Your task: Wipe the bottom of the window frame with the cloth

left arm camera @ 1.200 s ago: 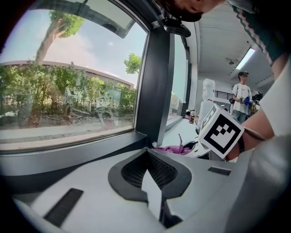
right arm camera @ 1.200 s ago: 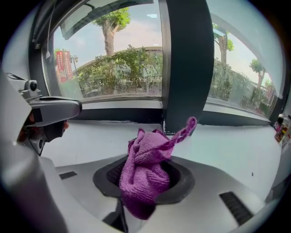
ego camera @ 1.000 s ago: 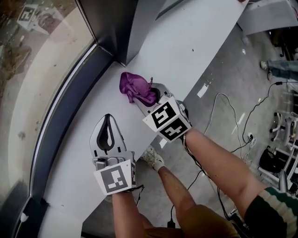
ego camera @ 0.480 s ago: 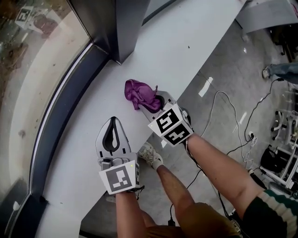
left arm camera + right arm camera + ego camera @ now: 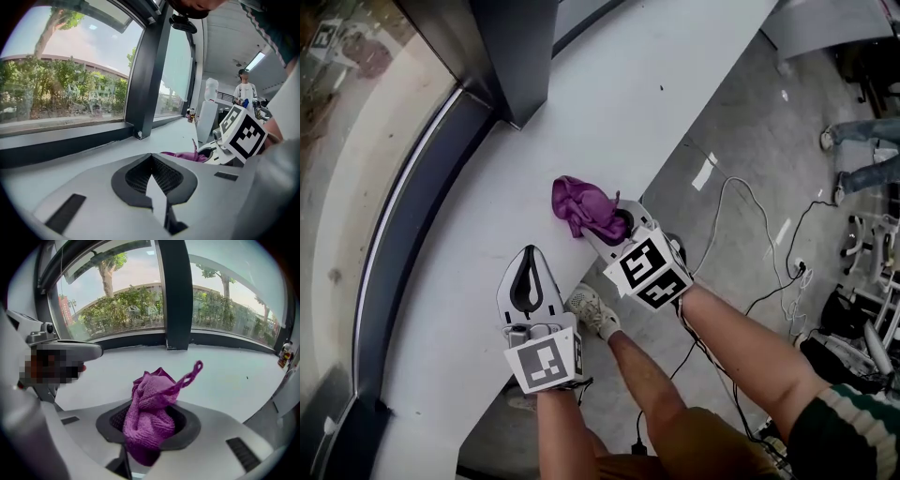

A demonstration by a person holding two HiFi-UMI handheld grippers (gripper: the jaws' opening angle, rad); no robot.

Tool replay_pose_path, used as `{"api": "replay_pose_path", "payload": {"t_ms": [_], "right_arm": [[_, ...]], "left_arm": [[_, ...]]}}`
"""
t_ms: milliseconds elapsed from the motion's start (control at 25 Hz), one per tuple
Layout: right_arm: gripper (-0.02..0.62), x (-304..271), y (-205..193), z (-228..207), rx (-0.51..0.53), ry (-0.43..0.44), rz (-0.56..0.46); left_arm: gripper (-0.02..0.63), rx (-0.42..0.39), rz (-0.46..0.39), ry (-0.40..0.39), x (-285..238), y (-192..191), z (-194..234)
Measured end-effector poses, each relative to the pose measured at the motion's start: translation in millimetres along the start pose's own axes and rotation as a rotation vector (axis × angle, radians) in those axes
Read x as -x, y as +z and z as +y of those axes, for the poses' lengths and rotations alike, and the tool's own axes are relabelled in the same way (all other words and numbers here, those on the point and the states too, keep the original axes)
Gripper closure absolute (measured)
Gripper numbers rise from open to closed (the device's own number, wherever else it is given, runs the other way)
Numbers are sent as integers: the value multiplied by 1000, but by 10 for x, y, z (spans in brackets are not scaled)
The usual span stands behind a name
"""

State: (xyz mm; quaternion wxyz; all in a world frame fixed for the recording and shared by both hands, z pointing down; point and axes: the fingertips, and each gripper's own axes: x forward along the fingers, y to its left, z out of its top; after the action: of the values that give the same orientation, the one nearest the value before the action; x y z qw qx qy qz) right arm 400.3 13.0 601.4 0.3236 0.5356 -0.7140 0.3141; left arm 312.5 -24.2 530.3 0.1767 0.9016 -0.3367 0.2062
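**Q:** What occupies the left of the head view?

**A:** The glass [image 5: 366, 169], bordered below by the bottom rail of the window frame [image 5: 412, 234], a dark band curving along the pale surface [image 5: 609, 122]. A dark upright post [image 5: 520, 56] stands on the rail at the top.

**Q:** And the left gripper?

**A:** The left gripper [image 5: 528, 255] lies over the surface, near its front edge and apart from the rail. In the left gripper view its jaws are pressed together at the tips, and the dark padded hollow between them holds nothing [image 5: 152, 187].

**Q:** Where is the cloth?

**A:** The purple cloth [image 5: 584, 204] is just right of the left gripper, over the surface near the front edge and well apart from the bottom rail. It is bunched, with a loop sticking up [image 5: 192, 371]. Whether it touches the surface cannot be told.

**Q:** What holds it?

**A:** The right gripper [image 5: 614, 217], its jaws pinching the bunched cloth, which fills the padded hollow and spills forward in the right gripper view [image 5: 145, 437].

**Q:** And further right?

**A:** The grey floor [image 5: 741, 150], a shoe [image 5: 591, 307] below the surface's edge, and a pale cable [image 5: 727, 202] trailing across the floor.
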Motion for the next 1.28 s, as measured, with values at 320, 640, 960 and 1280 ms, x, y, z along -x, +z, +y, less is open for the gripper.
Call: {"api": "replay_pose_path", "payload": {"t_ms": [320, 640, 960, 1280], "right_arm": [[451, 151, -334, 86, -24, 14, 32], [451, 214, -480, 177, -55, 3, 44], [451, 186, -449, 417, -19, 34, 62], [451, 55, -443, 1190, 37, 102, 75]], "left_arm": [[601, 26, 25, -9, 70, -253, -100], [601, 57, 56, -16, 226, -455, -191], [601, 58, 50, 10, 359, -421, -50], [601, 60, 30, 66, 783, -544, 301]]}}
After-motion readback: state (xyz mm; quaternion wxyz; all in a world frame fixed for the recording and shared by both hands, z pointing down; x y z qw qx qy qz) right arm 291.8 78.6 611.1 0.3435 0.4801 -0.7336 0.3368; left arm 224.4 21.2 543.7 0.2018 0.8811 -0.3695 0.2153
